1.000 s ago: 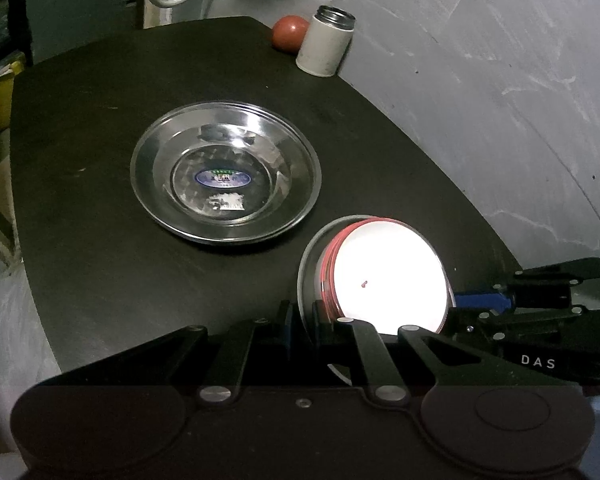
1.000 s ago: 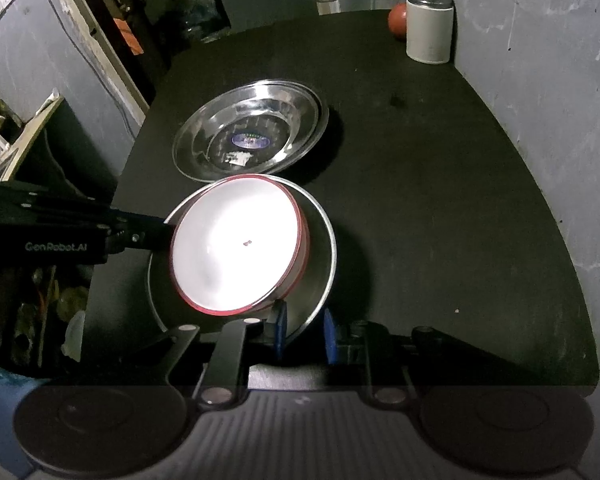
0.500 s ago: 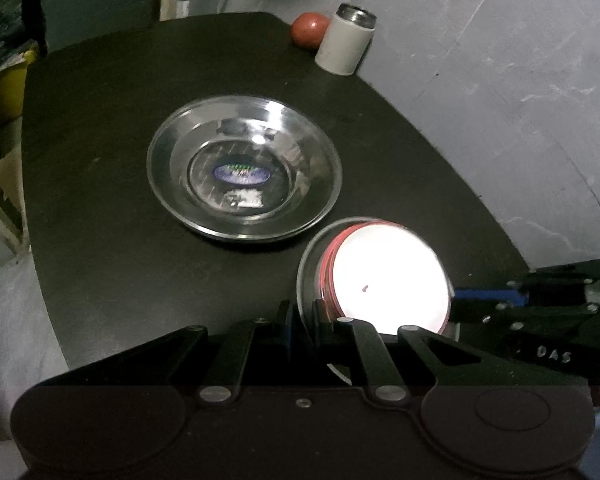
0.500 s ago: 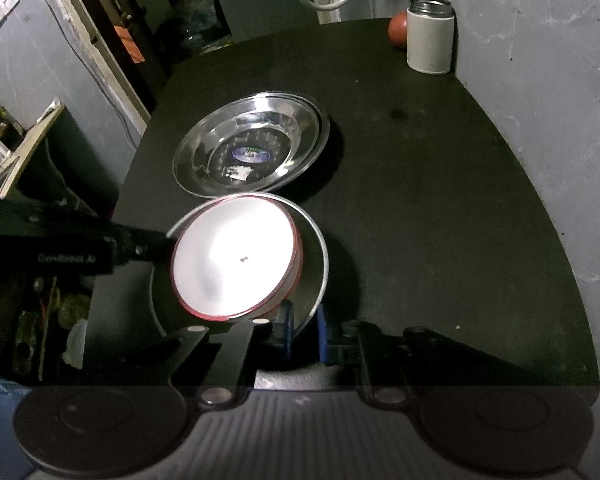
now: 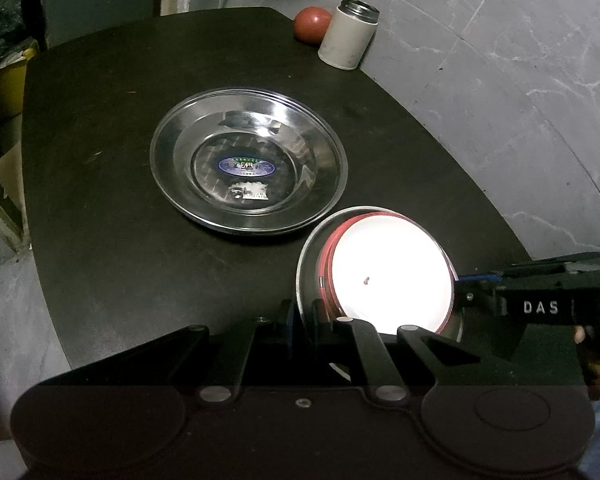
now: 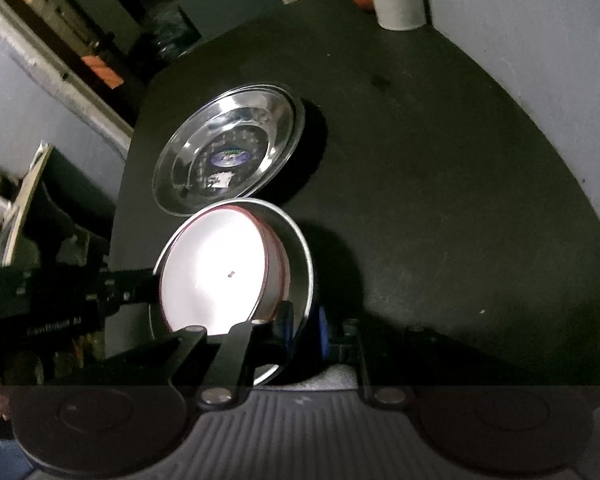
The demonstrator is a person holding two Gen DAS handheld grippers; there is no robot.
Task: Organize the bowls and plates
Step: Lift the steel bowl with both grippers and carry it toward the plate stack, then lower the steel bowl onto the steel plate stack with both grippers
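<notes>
White red-rimmed bowl (image 5: 392, 272) nested in steel bowl (image 6: 300, 248), both grippers' fingers (image 5: 318, 312) pinching its rim

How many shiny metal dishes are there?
2 that I can see. One steel plate lies flat mid-table; a steel bowl, holding the red-rimmed white bowl, is gripped by both grippers. More could be stacked underneath.

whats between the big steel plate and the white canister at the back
Nothing: only bare black tabletop lies between the steel plate and the white canister. A red ball sits beside the canister, off that line. Both wrist views show it.
</notes>
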